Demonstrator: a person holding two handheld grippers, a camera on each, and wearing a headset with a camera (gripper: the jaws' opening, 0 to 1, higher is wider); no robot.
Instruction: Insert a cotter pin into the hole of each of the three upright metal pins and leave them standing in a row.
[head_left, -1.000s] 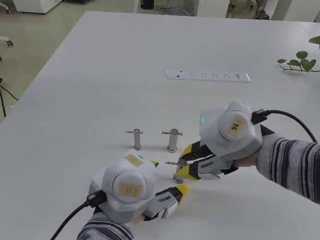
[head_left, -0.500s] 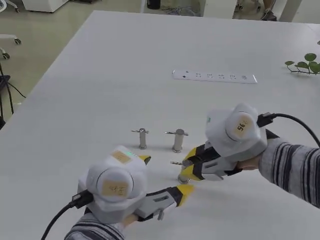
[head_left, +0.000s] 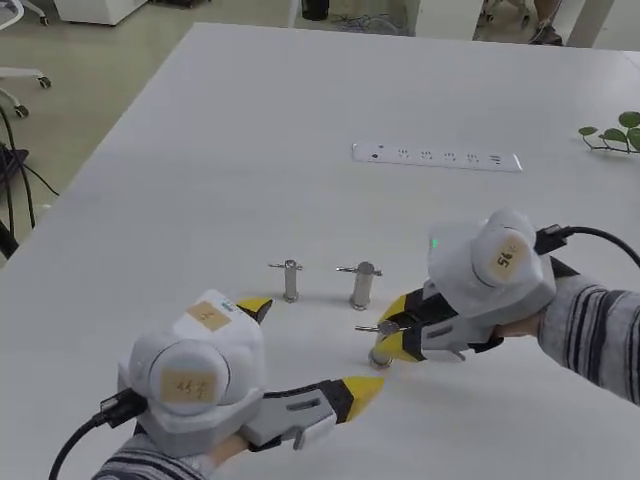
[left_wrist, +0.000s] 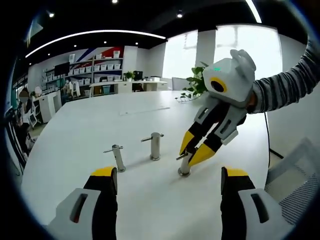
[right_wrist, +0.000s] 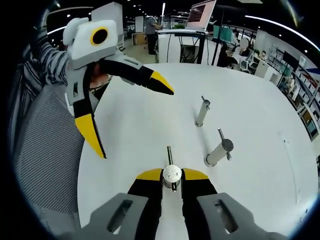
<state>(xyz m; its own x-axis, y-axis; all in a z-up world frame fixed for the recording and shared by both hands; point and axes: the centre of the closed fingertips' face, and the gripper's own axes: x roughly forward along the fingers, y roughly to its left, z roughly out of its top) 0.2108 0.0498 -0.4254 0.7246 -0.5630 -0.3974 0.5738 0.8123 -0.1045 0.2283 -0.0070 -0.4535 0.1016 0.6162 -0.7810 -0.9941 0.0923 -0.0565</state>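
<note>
Three upright metal pins stand on the white table (head_left: 200, 150). The left pin (head_left: 291, 280) and the middle pin (head_left: 362, 285) each carry a cotter pin crosswise through the top. My right gripper (head_left: 392, 338) is shut on the head of the third pin (head_left: 380, 352), nearer to me, and a cotter pin (head_left: 366, 328) pokes out of it to the left. In the right gripper view that pin's round head (right_wrist: 172, 175) sits between the yellow fingertips. My left gripper (head_left: 308, 346) is open, low at the front left, apart from all three pins.
A white power strip (head_left: 436, 157) lies farther back on the table. A small green plant (head_left: 612, 135) sits at the right edge. The table's left edge drops to the floor, where a chair base (head_left: 22, 78) stands.
My left gripper has drawn back toward me and to the left, away from the third pin, with its jaws spread wider. My right gripper has stayed shut on that pin.
</note>
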